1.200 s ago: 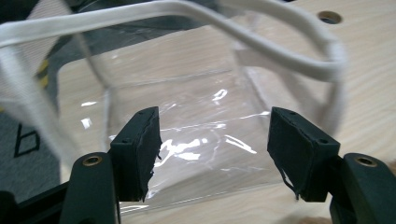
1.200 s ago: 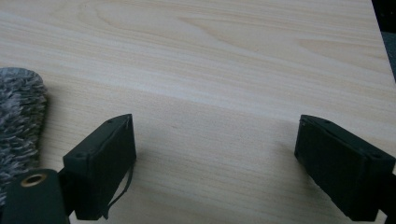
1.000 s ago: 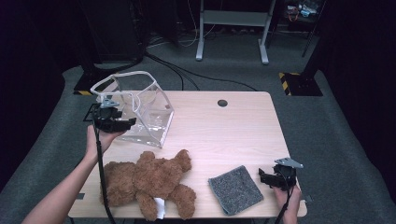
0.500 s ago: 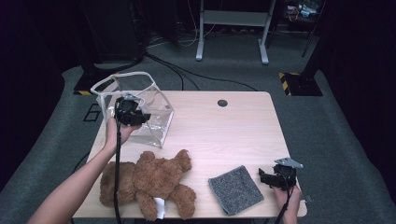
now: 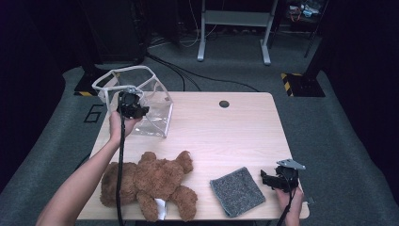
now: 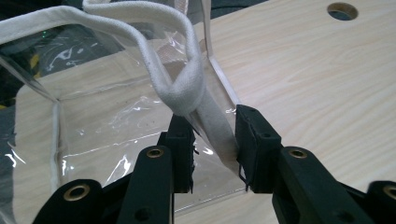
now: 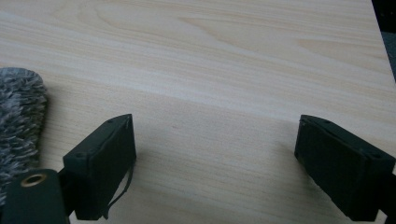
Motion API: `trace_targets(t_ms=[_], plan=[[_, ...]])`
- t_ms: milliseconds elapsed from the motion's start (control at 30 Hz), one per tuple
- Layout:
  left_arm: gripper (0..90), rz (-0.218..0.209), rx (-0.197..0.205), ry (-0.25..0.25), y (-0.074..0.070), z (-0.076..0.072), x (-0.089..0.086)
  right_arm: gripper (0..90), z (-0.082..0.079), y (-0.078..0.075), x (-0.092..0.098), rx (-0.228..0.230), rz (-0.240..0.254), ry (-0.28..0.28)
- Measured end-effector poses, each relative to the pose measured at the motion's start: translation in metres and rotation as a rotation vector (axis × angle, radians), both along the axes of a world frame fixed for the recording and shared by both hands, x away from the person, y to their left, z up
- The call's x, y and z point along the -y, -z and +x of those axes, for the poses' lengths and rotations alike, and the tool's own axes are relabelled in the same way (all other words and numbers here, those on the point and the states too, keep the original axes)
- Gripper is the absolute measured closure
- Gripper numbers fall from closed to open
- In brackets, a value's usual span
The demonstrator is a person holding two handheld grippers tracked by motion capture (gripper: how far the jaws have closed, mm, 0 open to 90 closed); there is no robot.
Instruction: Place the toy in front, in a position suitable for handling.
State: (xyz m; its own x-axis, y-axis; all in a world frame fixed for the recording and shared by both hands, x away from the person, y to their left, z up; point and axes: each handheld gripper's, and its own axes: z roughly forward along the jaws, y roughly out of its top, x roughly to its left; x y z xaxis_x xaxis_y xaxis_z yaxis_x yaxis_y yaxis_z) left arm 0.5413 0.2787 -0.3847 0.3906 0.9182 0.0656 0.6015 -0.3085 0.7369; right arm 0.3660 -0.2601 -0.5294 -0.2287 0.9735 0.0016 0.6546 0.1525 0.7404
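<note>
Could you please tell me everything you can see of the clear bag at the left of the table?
The clear bag is see-through plastic, box-shaped, edged in white fabric tape, with a white strap handle looped over its open top. It stands near the table's far left corner, top open, nothing visible inside. The left gripper has just been closing its jaws around the strap and the bag's front edge, which run between them; whether they press yet is unclear.

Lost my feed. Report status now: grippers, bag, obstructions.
Left gripper jaws just closing around the white strap of the clear bag. Right gripper open, idle beside grey cloth. Teddy bear lies clear of the bag.
</note>
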Motion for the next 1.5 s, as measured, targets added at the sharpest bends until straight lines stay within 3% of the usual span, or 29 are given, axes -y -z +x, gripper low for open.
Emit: trace_targets(t_ms=[233,400,700,767,933,1100,1200,1333,1400,1500], plan=[[68.0,-0.009,0.019,-0.034,0.003,0.013,-0.004,11.8,0.000,0.000,0.000,0.000,0.000,0.000],[67.5,0.041,0.016,-0.036,0.002,0.024,-0.006,11.8,0.000,0.000,0.000,0.000,0.000,0.000],[67.4,0.040,0.008,-0.080,0.003,0.040,-0.008,11.8,0.000,0.000,0.000,0.000,0.000,0.000],[67.3,0.059,0.006,-0.082,0.004,0.043,-0.008,11.8,0.000,0.000,0.000,0.000,0.000,0.000],[67.1,0.030,0.008,-0.089,0.005,0.047,-0.011,11.8,0.000,0.000,0.000,0.000,0.000,0.000],[62.1,0.021,0.008,-0.073,0.005,0.042,-0.011,11.8,0.000,0.000,0.000,0.000,0.000,0.000],[52.0,-0.024,0.001,-0.068,0.003,0.034,-0.016,11.9,0.000,0.000,0.000,0.000,0.000,0.000],[38.9,-0.053,0.001,-0.037,0.001,0.023,-0.022,11.8,0.000,0.000,0.000,0.000,0.000,0.000],[34.0,-0.083,0.019,-0.011,0.000,0.010,-0.031,11.8,0.000,0.000,0.000,0.000,0.000,0.000],[30.5,-0.109,0.025,0.003,0.000,0.001,-0.038,11.8,0.000,0.000,0.000,0.000,0.000,0.000]])
